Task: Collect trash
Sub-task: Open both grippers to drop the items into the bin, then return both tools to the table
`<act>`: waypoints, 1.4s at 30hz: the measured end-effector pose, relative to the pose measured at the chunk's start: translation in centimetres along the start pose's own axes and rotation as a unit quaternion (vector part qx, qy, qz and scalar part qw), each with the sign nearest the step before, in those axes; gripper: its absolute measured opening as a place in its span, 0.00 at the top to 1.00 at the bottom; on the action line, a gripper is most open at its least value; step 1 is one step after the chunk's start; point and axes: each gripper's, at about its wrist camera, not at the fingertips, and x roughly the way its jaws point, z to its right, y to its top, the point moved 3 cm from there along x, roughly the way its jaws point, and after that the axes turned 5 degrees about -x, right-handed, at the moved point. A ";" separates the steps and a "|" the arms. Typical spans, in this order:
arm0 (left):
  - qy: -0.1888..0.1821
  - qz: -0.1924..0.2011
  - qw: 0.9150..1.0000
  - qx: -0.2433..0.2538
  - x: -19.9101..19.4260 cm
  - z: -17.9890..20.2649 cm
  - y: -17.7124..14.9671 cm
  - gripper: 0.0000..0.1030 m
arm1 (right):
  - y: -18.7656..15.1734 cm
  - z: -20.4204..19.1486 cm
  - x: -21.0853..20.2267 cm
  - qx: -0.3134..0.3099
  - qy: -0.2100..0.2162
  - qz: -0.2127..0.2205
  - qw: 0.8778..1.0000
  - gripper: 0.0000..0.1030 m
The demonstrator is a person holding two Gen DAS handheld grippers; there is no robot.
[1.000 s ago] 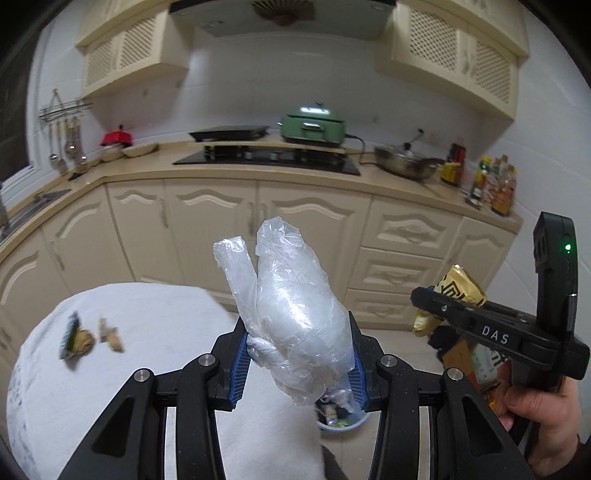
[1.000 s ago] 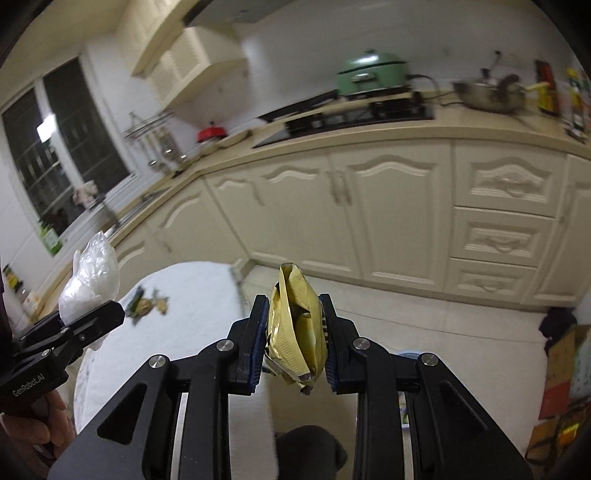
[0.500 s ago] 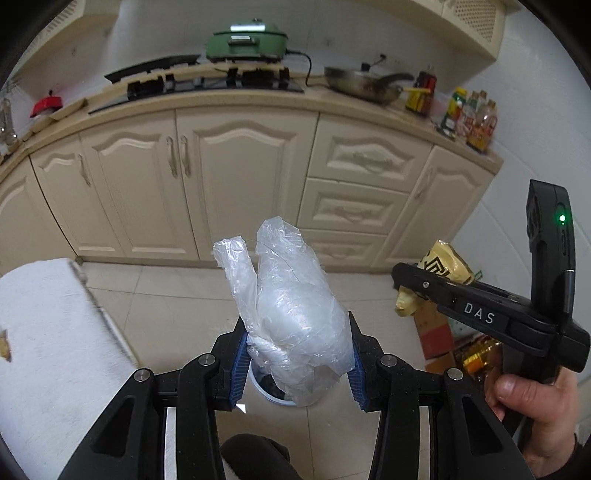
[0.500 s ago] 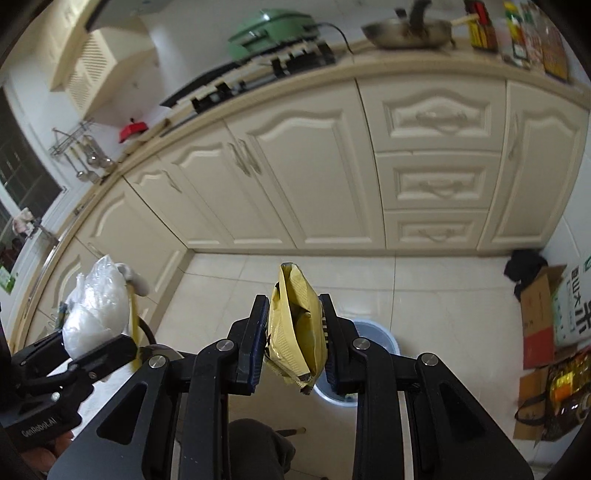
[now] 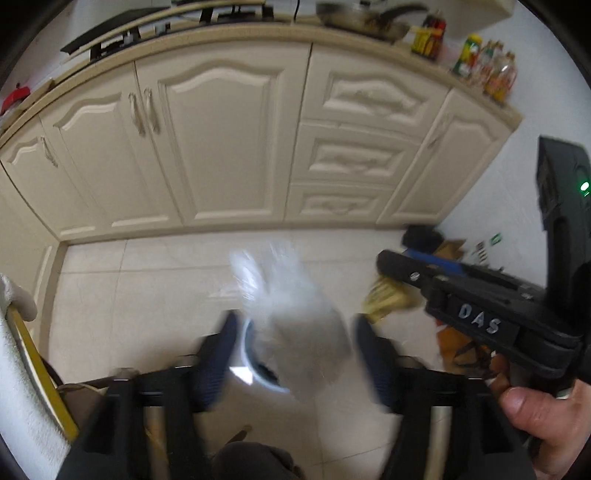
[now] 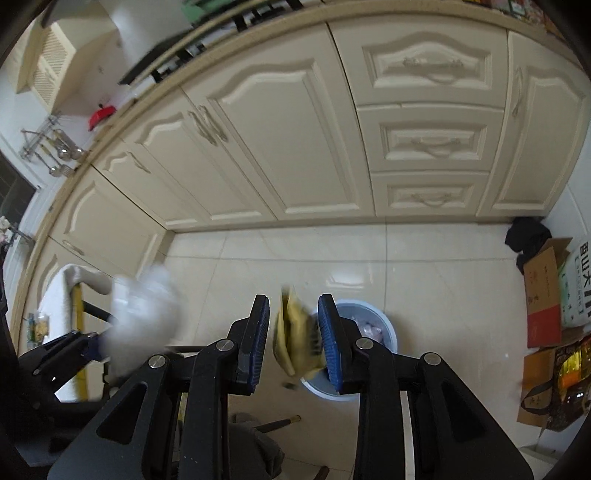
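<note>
fingers: both grippers opening, clear bag [image 5: 295,332] and yellow wrapper [image 6: 295,339] loose between | floor: pale tile [image 6: 424,266] | room: cream cabinets [image 6: 295,129]

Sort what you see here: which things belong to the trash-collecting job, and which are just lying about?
Job: clear plastic bag; yellow wrapper; blue bin; left gripper; right gripper.

Lying about: cardboard boxes; frying pan; sauce bottles.

Glossy pale tiled floor [image 6: 424,266] carries a blue bin [image 6: 373,325] directly below the right gripper [image 6: 293,339]; cardboard boxes [image 6: 543,291] stand to its right.
</note>
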 end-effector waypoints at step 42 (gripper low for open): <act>0.119 0.275 0.942 -0.153 -34.4 -11.4 -24.9 0.01 | -2.5 -23.0 -13.3 -0.140 0.057 0.110 0.982 0.00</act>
